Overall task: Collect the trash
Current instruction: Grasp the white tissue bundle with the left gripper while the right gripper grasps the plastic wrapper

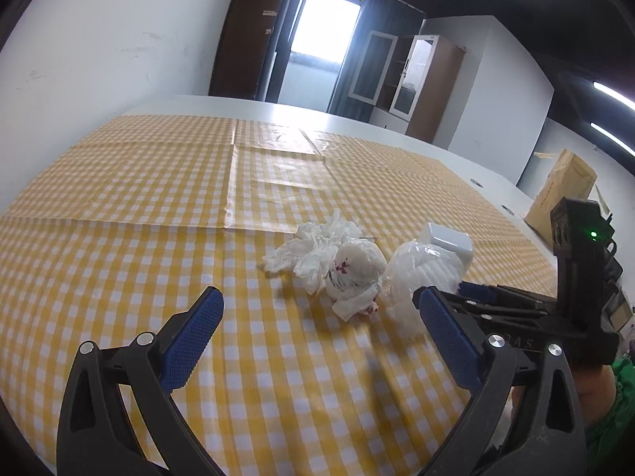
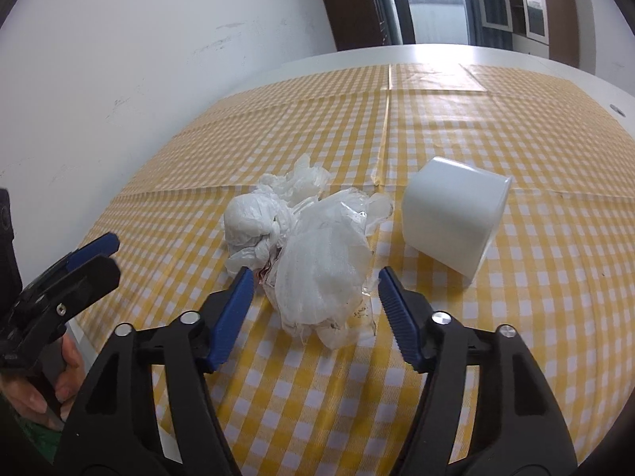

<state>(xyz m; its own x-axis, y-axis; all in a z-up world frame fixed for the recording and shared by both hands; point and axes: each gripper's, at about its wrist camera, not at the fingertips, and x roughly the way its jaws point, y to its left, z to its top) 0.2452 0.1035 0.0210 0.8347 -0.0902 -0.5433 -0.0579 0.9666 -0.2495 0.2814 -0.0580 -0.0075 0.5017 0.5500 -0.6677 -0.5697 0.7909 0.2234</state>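
As I read it, the collecting has hardly begun: nothing is in either claw and all the trash I can find is lying loose on the table (image 2: 516, 91), which is covered by a yellow-and-white checked plastic cloth (image 1: 119, 198). My right claw (image 2: 315, 277) is spread wide and empty, its blue-padded fingers (image 2: 234, 313) standing either side of the crumpled clear plastic wrapper (image 2: 321, 273), the near end of which sits between them without either pad touching it, so I judge this to be the first piece lined up for a grab. Just behind it, touching or nearly so, lies a wad of crumpled white tissue paper with small reddish stains (image 1: 341, 261), and beside the wrapper, toward the right edge of the table, a white translucent plastic cup (image 2: 452, 214) lies tipped on its side with its mouth toward my right claw. My left claw (image 1: 317, 305) is likewise released and holding nothing, hovering over the cloth on the near side of the heap, the tissue wad ahead of its gap. All three pieces sit together toward the near right part of the table, well away from the far edge. I see no bin or bag for the trash in either view; a brown paper parcel or sack (image 1: 563, 194) stands past the right edge of the table, though the fisheye rim warps it too much for me to say whether it is meant as the receptacle. So three items are left to pick up and none, by the look of it, is yet gathered.
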